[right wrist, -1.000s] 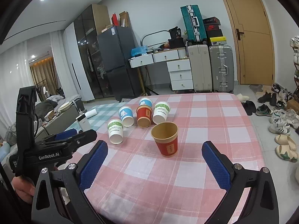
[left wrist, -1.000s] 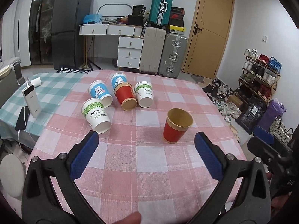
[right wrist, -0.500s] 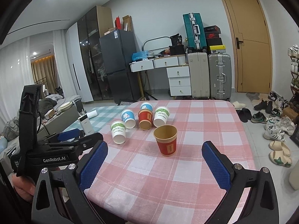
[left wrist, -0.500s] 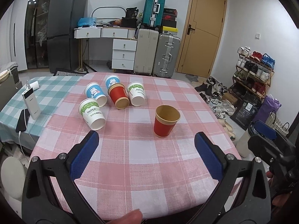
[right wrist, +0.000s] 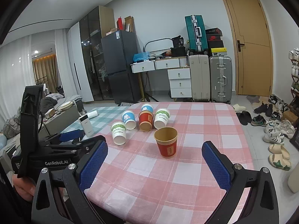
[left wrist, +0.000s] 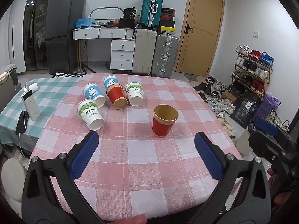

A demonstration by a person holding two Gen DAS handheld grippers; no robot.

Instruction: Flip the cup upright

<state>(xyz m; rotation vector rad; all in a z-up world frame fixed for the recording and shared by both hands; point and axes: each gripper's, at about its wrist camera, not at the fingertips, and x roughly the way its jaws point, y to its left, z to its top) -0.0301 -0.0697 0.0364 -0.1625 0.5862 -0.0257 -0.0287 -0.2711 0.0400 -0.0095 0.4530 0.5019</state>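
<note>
A red paper cup (left wrist: 164, 122) (right wrist: 166, 142) stands upright, mouth up, on the pink checked tablecloth (left wrist: 142, 158). Behind it lie several cups on their sides: a second red cup (left wrist: 116, 97) (right wrist: 145, 121), a white-green cup (left wrist: 90, 114) (right wrist: 119, 133), another white-green cup (left wrist: 135, 93) (right wrist: 161, 118) and two blue-white cups (left wrist: 94, 94) (right wrist: 129, 119). My left gripper (left wrist: 146, 143) is open and empty, well back from the upright cup. My right gripper (right wrist: 154, 151) is open and empty too, near the table's front edge.
A white power bank (left wrist: 30, 103) and a dark phone (left wrist: 21, 121) lie on the green checked cloth at the left. Past the table stand suitcases (left wrist: 155, 55), a drawer unit and a door. Shoes and a rack (left wrist: 252, 71) fill the floor on the right.
Both grippers have drawn back from the upright red cup, so the table looks farther away. The cups have not moved.
</note>
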